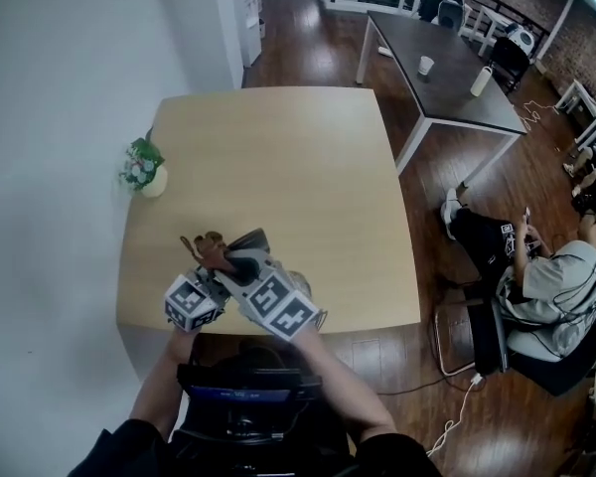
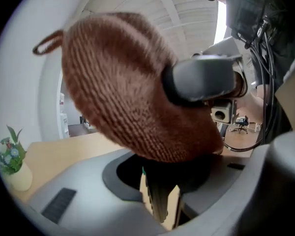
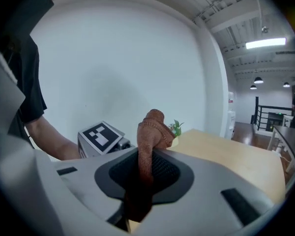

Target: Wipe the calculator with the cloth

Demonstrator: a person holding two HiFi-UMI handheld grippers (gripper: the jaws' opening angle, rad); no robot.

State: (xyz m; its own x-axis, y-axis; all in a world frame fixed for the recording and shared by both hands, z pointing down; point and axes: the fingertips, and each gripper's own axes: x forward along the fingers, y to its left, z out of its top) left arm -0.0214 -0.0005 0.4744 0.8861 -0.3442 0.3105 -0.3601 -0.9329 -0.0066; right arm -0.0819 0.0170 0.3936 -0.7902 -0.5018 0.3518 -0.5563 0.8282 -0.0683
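Note:
A brown knitted cloth stands up out of my right gripper, whose jaws are shut on its lower end. In the left gripper view the same cloth fills the middle, pinched by a grey fingertip of the right gripper. My left gripper is shut on the dark calculator, seen edge-on between its jaws. In the head view both grippers meet over the tan table's front left part, with the cloth against the calculator.
A small potted plant stands at the table's left edge. A dark table with a cup is at the back right. A person sits on the floor side to the right. A white wall runs along the left.

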